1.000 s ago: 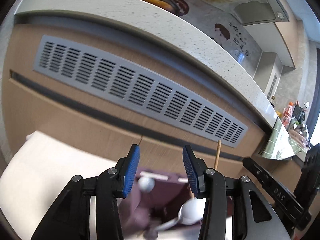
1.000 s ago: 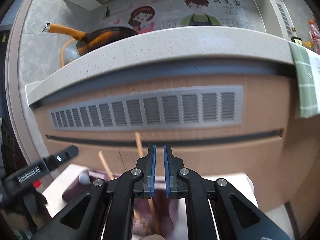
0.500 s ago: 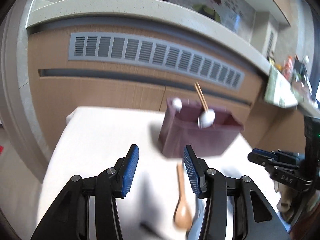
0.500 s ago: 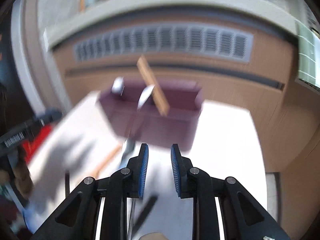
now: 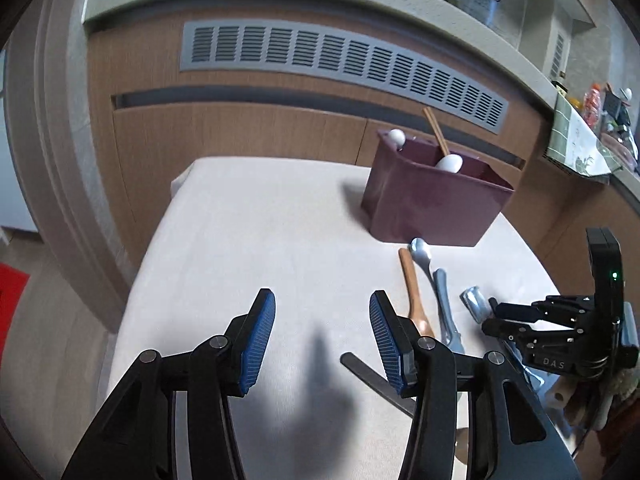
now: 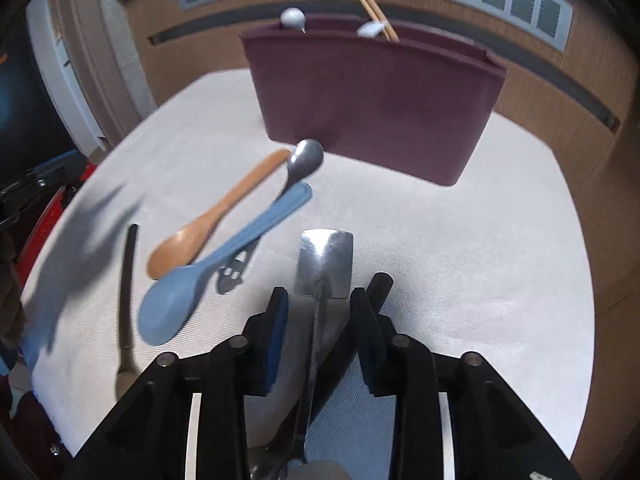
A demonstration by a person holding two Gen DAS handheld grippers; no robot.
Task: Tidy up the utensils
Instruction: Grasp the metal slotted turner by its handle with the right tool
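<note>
A maroon utensil holder [image 5: 432, 196] [image 6: 372, 96] stands at the far side of a white-clothed table [image 5: 260, 240]. It holds wooden chopsticks [image 6: 372, 0] and white spoons [image 5: 450, 162]. On the cloth lie a wooden spoon [image 6: 216, 216] [image 5: 414, 292], a blue spoon [image 6: 224, 256], a metal spoon [image 6: 304, 158] and a metal spatula [image 6: 324, 264]. My right gripper [image 6: 320, 304] is open, its fingers on either side of the spatula's blade. My left gripper [image 5: 322, 320] is open and empty above bare cloth, left of the utensils.
A black-handled utensil [image 6: 126, 288] lies at the left of the pile. A wooden cabinet with a grey vent grille [image 5: 340, 68] and a stone counter stand behind the table. The right gripper's body [image 5: 568, 336] shows at the right of the left wrist view.
Both grippers have pulled back from the holder and dropped toward the table. The right gripper has opened from shut and now straddles the spatula. The left stays open.
</note>
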